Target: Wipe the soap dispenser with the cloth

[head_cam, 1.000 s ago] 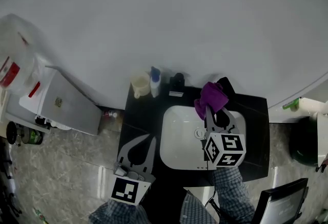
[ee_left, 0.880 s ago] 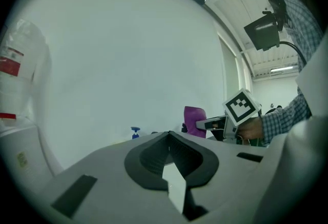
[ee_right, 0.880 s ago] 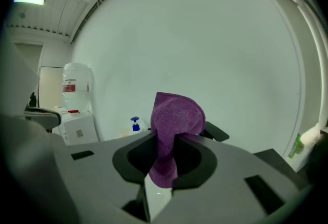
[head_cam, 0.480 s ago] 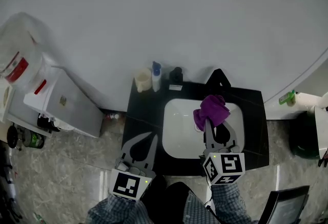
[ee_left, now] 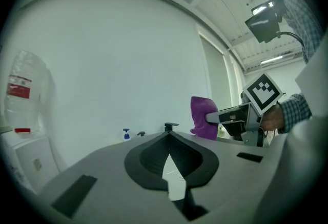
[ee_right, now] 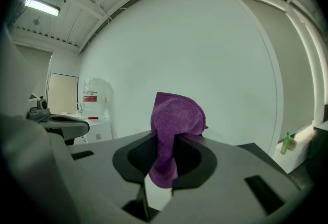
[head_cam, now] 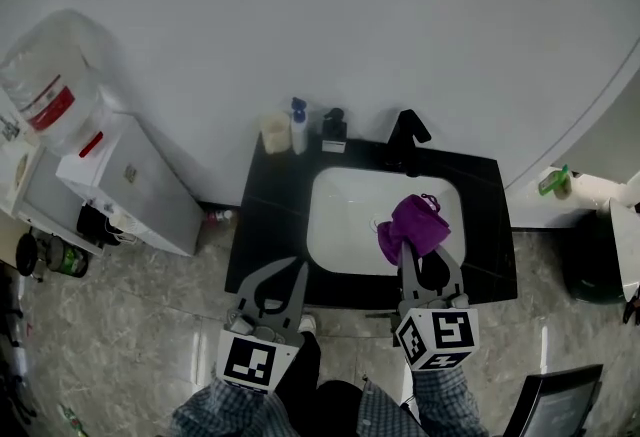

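Observation:
The soap dispenser point(head_cam: 299, 128), white with a blue pump, stands at the back left of the black counter point(head_cam: 262, 225), and shows far off as the small soap dispenser point(ee_left: 126, 134) in the left gripper view. My right gripper point(head_cam: 405, 250) is shut on a purple cloth point(head_cam: 416, 224) and holds it over the front right of the white basin point(head_cam: 350, 205). The cloth point(ee_right: 171, 130) bunches up above the right gripper point(ee_right: 166, 138). My left gripper point(head_cam: 296, 269) is shut and empty, hanging in front of the counter's left front edge, well short of the dispenser.
A beige cup point(head_cam: 274, 132) and a black bottle point(head_cam: 334, 130) flank the dispenser. A black faucet point(head_cam: 408, 133) rises behind the basin. A water cooler point(head_cam: 110, 185) with a large bottle point(head_cam: 48, 75) stands left; a black bin point(head_cam: 592, 275) right.
Both grippers have drawn back from the sink toward the person. The cloth moved from near the faucet to over the basin's front right, still held by the right gripper.

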`<state>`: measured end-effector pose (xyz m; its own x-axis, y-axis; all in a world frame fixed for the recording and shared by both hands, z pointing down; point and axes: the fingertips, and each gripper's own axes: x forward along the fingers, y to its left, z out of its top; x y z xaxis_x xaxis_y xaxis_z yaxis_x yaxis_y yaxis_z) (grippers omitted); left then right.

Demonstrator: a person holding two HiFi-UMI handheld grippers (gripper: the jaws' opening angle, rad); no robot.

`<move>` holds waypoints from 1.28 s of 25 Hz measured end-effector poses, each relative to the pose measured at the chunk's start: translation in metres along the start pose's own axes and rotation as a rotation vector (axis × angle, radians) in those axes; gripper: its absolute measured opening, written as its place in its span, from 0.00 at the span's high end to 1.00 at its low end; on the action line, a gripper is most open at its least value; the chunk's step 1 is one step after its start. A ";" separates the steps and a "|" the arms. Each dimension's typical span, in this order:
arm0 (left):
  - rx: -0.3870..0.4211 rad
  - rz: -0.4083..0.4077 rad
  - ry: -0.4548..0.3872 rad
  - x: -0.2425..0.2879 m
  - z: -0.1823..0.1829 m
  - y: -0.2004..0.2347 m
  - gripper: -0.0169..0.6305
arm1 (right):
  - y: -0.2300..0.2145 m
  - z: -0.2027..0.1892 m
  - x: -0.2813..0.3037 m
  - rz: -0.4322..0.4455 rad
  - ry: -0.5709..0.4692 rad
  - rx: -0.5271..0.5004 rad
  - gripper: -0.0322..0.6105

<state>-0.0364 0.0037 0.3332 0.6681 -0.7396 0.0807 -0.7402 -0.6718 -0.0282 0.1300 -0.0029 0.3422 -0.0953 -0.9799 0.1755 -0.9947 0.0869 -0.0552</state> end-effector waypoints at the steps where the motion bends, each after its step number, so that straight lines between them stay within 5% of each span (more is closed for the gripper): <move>1: -0.011 0.009 0.002 -0.010 -0.002 -0.009 0.97 | 0.001 -0.002 -0.013 0.007 -0.004 -0.001 0.83; 6: -0.043 0.038 0.013 -0.059 -0.017 -0.057 0.97 | 0.014 -0.021 -0.088 0.060 -0.022 -0.079 0.83; 14: -0.087 0.027 0.066 -0.113 -0.018 -0.112 0.97 | 0.027 -0.031 -0.172 0.090 -0.035 -0.004 0.83; 32: -0.039 -0.049 0.021 -0.153 0.002 -0.126 0.97 | 0.073 -0.016 -0.209 0.100 -0.066 -0.041 0.83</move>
<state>-0.0456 0.2014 0.3220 0.7022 -0.7047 0.1018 -0.7094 -0.7047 0.0151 0.0770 0.2110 0.3177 -0.1932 -0.9755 0.1057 -0.9811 0.1911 -0.0292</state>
